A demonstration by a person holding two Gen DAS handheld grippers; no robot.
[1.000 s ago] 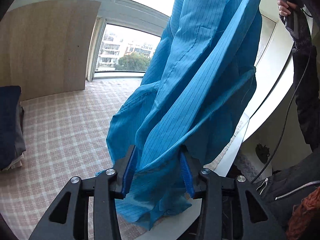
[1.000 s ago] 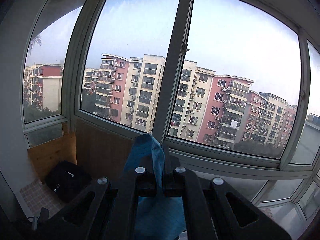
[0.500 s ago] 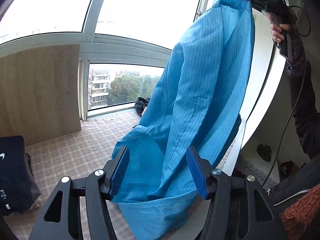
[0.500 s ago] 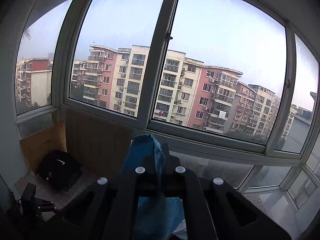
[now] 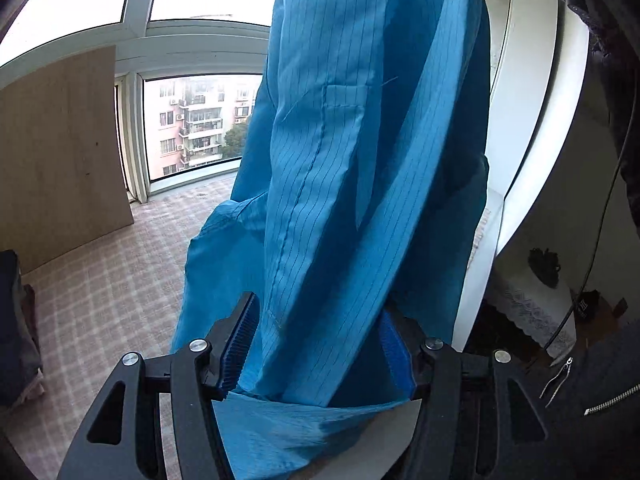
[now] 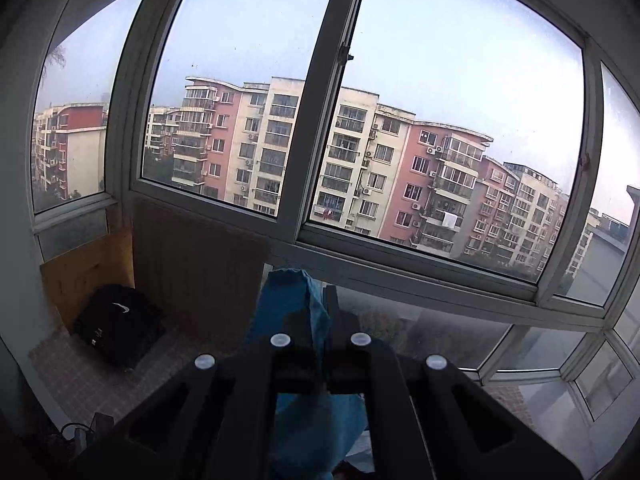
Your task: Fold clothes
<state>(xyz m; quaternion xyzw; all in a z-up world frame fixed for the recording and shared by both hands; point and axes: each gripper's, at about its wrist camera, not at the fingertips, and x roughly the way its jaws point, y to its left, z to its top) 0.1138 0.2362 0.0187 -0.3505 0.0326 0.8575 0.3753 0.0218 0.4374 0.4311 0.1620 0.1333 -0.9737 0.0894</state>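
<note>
The blue garment (image 5: 360, 160) hangs unfolded in the air: right tongs (image 6: 320, 344) pinch its top, left tongs (image 5: 320, 344) stand wide around its hem.

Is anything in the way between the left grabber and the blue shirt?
No, nothing visible. The blue shirt hangs right down between the left gripper's open jaws, with its hem draped over the gripper. The right gripper pinches its top.

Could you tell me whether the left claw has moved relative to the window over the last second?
Yes. In the left wrist view, the left claw has swung: the window sits further left and lower than half a second ago, with the blue garment between its fingers.
</note>
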